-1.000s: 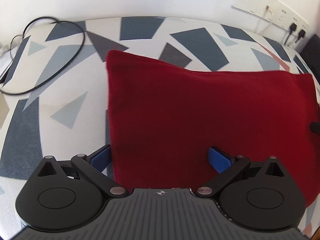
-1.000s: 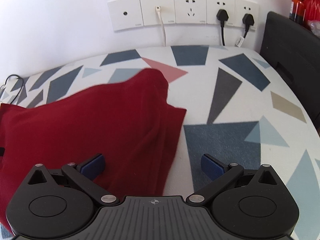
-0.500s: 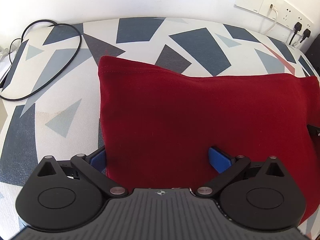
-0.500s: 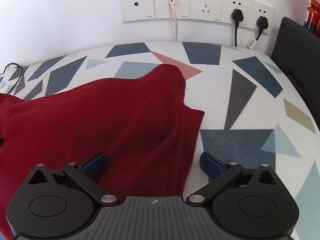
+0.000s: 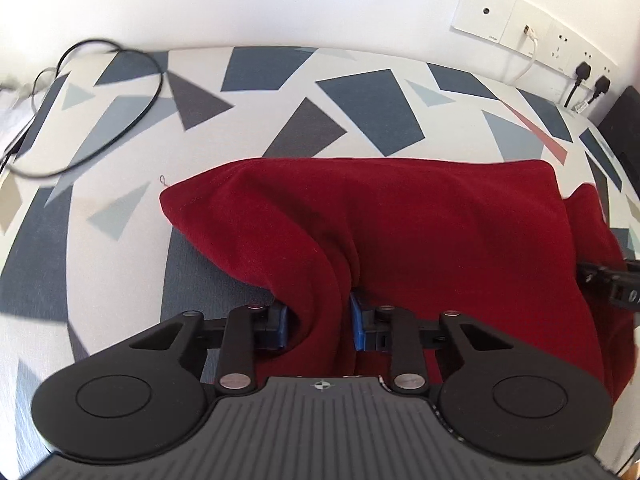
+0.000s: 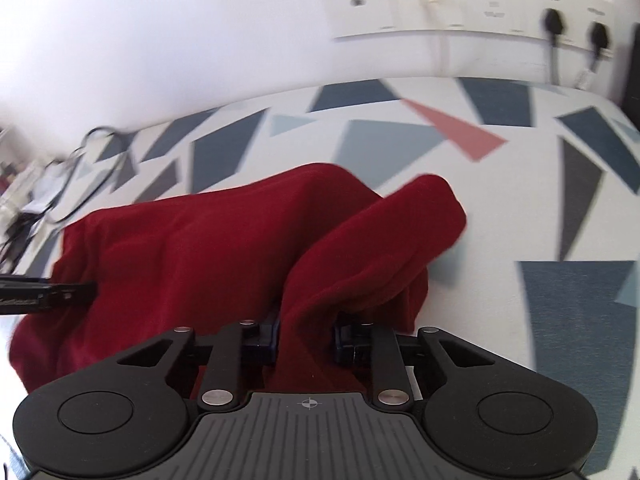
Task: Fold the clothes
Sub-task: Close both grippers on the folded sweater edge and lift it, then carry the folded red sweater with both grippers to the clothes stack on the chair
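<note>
A dark red garment (image 5: 420,232) lies bunched on a white table cover with blue and grey shapes (image 5: 352,112). My left gripper (image 5: 319,322) is shut on a pinched fold of its near edge, and the cloth rises off the surface around the blue pads (image 5: 357,320). In the right wrist view the same red garment (image 6: 208,248) is lifted, with a rolled flap (image 6: 404,224) hanging to the right. My right gripper (image 6: 305,338) is shut on its near edge. Each gripper's black tip shows at the side of the other view.
A black cable loop (image 5: 100,104) and a small device lie at the table's far left. A row of wall sockets (image 6: 472,4) with plugs (image 6: 554,20) sits behind the table. A dark object (image 5: 624,120) stands at the far right edge.
Both grippers went from open to shut on the garment's near edge. The cloth, flat before, is now lifted and bunched, with its far edge pulled toward me.
</note>
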`<state>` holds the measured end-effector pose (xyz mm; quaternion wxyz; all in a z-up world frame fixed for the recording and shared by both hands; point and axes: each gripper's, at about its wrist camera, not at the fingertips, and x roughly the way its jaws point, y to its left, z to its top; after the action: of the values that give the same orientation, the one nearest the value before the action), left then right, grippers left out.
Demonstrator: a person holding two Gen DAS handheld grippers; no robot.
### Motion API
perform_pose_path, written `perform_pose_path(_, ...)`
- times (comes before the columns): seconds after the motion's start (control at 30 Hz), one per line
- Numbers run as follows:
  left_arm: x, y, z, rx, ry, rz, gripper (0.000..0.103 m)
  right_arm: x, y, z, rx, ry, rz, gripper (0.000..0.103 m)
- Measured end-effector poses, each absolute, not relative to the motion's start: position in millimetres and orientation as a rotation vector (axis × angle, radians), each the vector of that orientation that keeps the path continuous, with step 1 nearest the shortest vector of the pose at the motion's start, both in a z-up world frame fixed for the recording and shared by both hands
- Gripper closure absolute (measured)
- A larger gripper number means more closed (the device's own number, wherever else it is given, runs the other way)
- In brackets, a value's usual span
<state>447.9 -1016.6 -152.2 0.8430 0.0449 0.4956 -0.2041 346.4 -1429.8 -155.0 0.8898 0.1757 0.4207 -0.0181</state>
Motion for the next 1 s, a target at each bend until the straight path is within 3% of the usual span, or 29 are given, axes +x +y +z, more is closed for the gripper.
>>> perform_pose_path(0.4, 369, -865, -65, -0.224, 0.870, -0.174, 0.081, 364, -1322, -79, 0.384, 0.688, 0.334, 0.084)
perform_pose_path(0.67, 261, -718, -16, -0.361, 0.714, 0.051, 0.082, 337, -1173, -21, 0.286, 0.625, 0.587, 0.084)
perform_pose_path(1.0, 86, -552, -2, -0.521, 0.605, 0.449, 0.082, 285, -960, 24, 0.199, 0.626, 0.934, 0.084)
